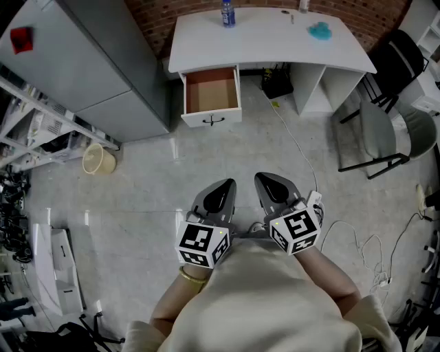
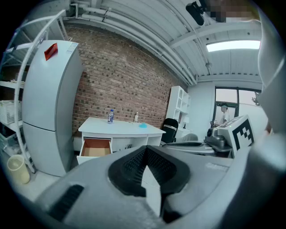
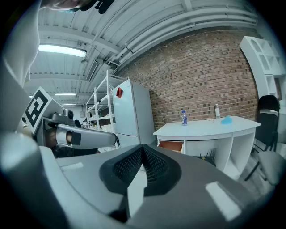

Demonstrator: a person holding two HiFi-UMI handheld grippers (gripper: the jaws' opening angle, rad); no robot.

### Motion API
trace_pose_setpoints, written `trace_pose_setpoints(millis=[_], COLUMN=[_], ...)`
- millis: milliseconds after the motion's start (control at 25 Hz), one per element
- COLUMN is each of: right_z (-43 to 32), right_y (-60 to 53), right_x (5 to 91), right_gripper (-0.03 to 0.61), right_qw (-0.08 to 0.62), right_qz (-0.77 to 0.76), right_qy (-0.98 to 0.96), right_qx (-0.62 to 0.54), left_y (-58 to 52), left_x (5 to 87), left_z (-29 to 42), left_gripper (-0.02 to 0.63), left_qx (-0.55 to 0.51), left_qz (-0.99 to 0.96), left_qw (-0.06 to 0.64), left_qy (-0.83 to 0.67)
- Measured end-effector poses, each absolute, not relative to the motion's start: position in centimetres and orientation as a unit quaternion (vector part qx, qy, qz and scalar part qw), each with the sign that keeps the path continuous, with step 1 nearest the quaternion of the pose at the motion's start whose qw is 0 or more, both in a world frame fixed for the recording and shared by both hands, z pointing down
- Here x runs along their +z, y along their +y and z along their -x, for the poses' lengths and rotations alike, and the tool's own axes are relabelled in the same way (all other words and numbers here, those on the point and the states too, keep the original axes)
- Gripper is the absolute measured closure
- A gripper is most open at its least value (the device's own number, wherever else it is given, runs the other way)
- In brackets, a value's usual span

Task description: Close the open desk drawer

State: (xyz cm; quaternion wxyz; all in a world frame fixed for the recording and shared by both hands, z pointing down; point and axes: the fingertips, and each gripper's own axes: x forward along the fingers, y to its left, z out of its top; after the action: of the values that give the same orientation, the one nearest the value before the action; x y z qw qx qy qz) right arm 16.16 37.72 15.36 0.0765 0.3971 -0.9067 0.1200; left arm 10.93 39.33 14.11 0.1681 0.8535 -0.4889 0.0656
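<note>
Status at this frame: the drawer (image 1: 212,96) was pulled fully out of the white desk (image 1: 275,45), on the desk's left side. It looked empty, with its front panel and dark handle (image 1: 213,121) facing us. From our hands it sat at about 12 o'clock, a touch toward 11, well apart across bare floor.

The left gripper (image 1: 221,191) and right gripper (image 1: 269,185) were side by side near our body. Both had their jaws pressed together with nothing pinched, and both pointed slightly down toward the desk.

We judged the step to be the approach, with no contact yet.

- Closed jaws were fine, since this is a push and needs no grasp.
- We'd plant one closed tip flat on the front panel near the handle, centred, so the drawer doesn't rack on its slides.
- We'd push straight along the slide axis, toward 12 o'clock, and slowly near the end to avoid a slam that would rock the bottle (image 1: 227,14) on top.
- The cable (image 1: 297,143) trailed on the floor at 1 o'clock, so we'd walk in left of it.
- The fridge (image 1: 89,62) at 10 o'clock limited room on that side.
</note>
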Motion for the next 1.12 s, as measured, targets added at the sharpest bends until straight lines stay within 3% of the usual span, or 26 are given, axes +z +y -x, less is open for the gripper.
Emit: trace_pose_setpoints(millis=[1120], right_z=[-18.4], right_y=[40.0], right_x=[16.0], right_gripper=[0.577], right_qw=[0.079], right_qz=[-0.338], right_qy=[-0.931], right_qx=[0.116], left_y=[39.5], left_x=[17.2], left_z=[-12.3], left_gripper=[0.617], left_qx=[0.047], left_qz=[-0.815], left_qw=[0.228], left_qy=[-0.531])
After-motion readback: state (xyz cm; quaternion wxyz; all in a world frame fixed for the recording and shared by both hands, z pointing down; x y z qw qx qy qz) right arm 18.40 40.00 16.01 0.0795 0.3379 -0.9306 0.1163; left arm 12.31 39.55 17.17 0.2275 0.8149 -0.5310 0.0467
